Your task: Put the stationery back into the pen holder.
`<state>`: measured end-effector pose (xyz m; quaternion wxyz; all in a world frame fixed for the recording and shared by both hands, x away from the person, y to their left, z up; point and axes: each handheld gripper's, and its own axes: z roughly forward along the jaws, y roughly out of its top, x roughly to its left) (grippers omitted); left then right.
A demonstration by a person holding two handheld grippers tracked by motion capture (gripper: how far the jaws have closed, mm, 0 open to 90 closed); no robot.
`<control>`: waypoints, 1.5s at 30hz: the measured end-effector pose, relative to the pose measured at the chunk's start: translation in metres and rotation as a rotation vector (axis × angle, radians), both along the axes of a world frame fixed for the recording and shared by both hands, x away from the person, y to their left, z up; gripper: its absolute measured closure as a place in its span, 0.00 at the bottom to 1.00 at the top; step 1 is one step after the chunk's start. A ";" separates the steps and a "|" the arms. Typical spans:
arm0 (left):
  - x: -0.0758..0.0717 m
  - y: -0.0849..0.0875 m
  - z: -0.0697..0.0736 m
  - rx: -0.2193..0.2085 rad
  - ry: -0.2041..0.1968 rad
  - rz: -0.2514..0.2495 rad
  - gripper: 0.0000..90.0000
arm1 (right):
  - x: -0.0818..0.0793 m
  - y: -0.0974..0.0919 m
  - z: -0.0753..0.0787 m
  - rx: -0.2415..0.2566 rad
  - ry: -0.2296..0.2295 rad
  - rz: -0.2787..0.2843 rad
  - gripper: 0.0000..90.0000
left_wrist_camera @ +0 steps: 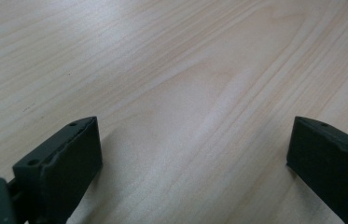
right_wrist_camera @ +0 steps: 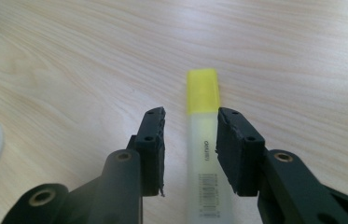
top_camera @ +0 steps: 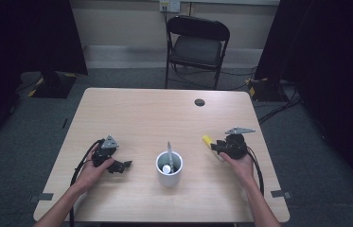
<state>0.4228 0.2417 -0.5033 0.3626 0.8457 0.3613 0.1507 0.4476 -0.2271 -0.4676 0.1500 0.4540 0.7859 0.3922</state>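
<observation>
On the bench (top_camera: 131,113): cup (top_camera: 169,169) near the 6 o'clock edge, pen (top_camera: 169,152) standing in it; left hand-held gripper (top_camera: 123,165) at its 9 o'clock, right hand-held gripper (top_camera: 213,147) at 2 o'clock, straddling the highlighter (right_wrist_camera: 203,135). Chair (top_camera: 197,45) beyond, at 12 o'clock.

1 highlighter (right_wrist_camera: 203,140), 1 cup (top_camera: 169,169), 1 pen (top_camera: 169,152), 1 chair (top_camera: 197,46).

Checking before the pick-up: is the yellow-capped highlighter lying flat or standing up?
Lying flat: the yellow-capped highlighter rests lengthwise on the light wooden table, between the right gripper's open jaws, cap pointing away.
</observation>
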 end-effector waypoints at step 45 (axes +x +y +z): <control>0.000 0.000 0.000 0.001 -0.001 0.001 0.03 | -0.035 0.007 -0.018 -0.165 0.034 0.054 0.73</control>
